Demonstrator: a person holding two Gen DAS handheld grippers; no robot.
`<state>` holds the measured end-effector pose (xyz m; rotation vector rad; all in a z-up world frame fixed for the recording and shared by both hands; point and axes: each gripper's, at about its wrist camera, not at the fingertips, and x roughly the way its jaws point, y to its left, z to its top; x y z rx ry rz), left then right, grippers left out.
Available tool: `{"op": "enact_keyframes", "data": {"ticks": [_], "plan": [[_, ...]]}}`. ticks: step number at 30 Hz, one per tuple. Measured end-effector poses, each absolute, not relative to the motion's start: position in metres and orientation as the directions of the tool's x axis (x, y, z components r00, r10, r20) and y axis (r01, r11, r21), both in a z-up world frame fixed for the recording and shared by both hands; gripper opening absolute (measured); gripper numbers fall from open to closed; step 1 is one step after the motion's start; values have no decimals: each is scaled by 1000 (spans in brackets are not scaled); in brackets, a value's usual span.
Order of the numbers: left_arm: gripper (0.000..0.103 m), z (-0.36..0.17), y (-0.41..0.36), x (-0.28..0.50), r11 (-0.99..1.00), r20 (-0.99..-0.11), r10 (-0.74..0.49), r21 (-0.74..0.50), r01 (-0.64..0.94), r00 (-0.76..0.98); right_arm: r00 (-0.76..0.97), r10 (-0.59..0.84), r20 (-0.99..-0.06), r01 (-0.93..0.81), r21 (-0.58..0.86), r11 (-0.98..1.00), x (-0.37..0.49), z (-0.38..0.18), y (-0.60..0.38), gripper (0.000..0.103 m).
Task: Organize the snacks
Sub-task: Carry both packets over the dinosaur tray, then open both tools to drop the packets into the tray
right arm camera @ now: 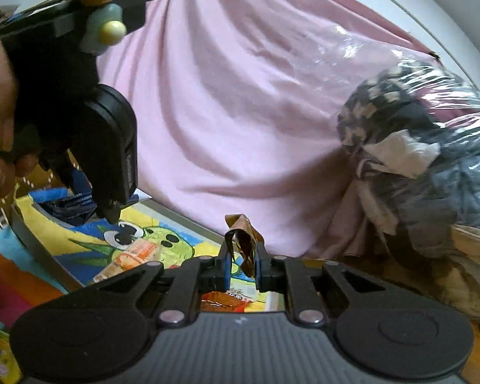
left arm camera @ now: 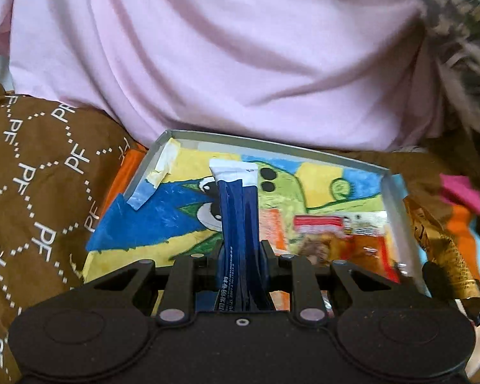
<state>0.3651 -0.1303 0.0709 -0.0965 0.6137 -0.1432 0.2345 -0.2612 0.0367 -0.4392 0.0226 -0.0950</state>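
My left gripper (left arm camera: 240, 252) clamps a blue sachet (left arm camera: 238, 211); my right gripper (right arm camera: 242, 264) pinches a brown foil wrapper (right arm camera: 242, 233). Carrying step, I judge: next, lower each into the shallow painted box (left arm camera: 304, 148) and release.

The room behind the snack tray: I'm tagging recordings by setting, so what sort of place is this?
Probably a bedroom at home: brown patterned bedding under the tray, a pink sheet draped behind, and clothes bagged in clear plastic.

A pink sheet (left arm camera: 227, 64) hangs in soft folds across the back, filling most of both views. Below it lies a brown cloth (left arm camera: 32, 172) printed with white letters and dotted rings. At right sits a clear plastic bag (right arm camera: 432, 147) stuffed with checked and grey clothes. Light is dim and even.
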Motion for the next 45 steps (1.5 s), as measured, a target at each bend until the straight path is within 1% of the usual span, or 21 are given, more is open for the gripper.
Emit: {"op": "enact_keyframes", "data": {"ticks": [3, 5, 10, 13, 15, 16, 17, 21, 23, 25, 26, 27, 28, 29, 34, 35, 36, 39, 40, 45], "plan": [[23, 61, -129, 381, 989, -570, -139, -122, 84, 810, 994, -107, -2, 96, -430, 898, 251, 29, -257, 16], [23, 54, -125, 392, 989, -583, -126, -139, 54, 803, 994, -108, -16, 91, -428, 899, 258, 23, -255, 16], [23, 41, -117, 410, 983, -609, -110, -184, -5, 786, 989, -112, -94, 63, -416, 907, 276, 9, -255, 16], [23, 37, -118, 414, 982, -612, -109, -188, -11, 784, 984, -85, -154, 22, -370, 929, 283, 8, -258, 20], [23, 34, -120, 416, 982, -623, -110, -187, -10, 775, 980, -57, -188, -1, -298, 955, 285, 9, -263, 25], [23, 32, -121, 417, 982, -630, -114, -189, -9, 768, 978, -43, -206, -14, -270, 963, 285, 10, -265, 32], [24, 30, -122, 417, 981, -635, -116, -191, -10, 764, 975, -35, -221, -23, -254, 967, 286, 10, -265, 36], [27, 26, -122, 417, 978, -644, -124, -208, -18, 755, 969, -2, -245, -55, -223, 973, 286, 10, -265, 43], [28, 27, -121, 417, 975, -646, -133, -222, -19, 752, 965, 11, -260, -65, -202, 977, 288, 11, -266, 53], [30, 28, -120, 417, 973, -645, -135, -229, -21, 752, 961, 28, -276, -77, -168, 983, 289, 13, -268, 58], [32, 29, -119, 416, 973, -642, -135, -230, -21, 755, 957, 39, -286, -84, -147, 985, 289, 13, -269, 64], [37, 30, -118, 416, 973, -640, -135, -230, -21, 756, 955, 45, -294, -86, -128, 988, 290, 14, -270, 67], [39, 31, -117, 416, 973, -638, -136, -232, -21, 758, 954, 48, -297, -85, -113, 990, 290, 14, -271, 73], [44, 32, -116, 415, 972, -634, -137, -236, -21, 761, 953, 51, -297, -84, -98, 992, 290, 15, -272, 77], [60, 40, -109, 406, 967, -618, -131, -253, -39, 775, 958, 55, -281, -77, -66, 995, 286, 23, -275, 91], [66, 42, -107, 402, 966, -615, -129, -254, -41, 778, 960, 51, -275, -71, -64, 995, 284, 25, -276, 94], [72, 44, -106, 398, 966, -612, -126, -254, -43, 780, 962, 46, -269, -65, -60, 996, 282, 28, -277, 95], [82, 52, -97, 381, 964, -594, -120, -261, -49, 795, 967, 40, -251, -53, -47, 997, 273, 40, -282, 101], [84, 54, -95, 377, 964, -589, -120, -263, -49, 799, 970, 36, -242, -48, -45, 998, 268, 45, -283, 102], [100, 70, -81, 344, 964, -549, -82, -257, -74, 831, 977, 27, -212, -24, 17, 1000, 244, 71, -291, 103]]}}
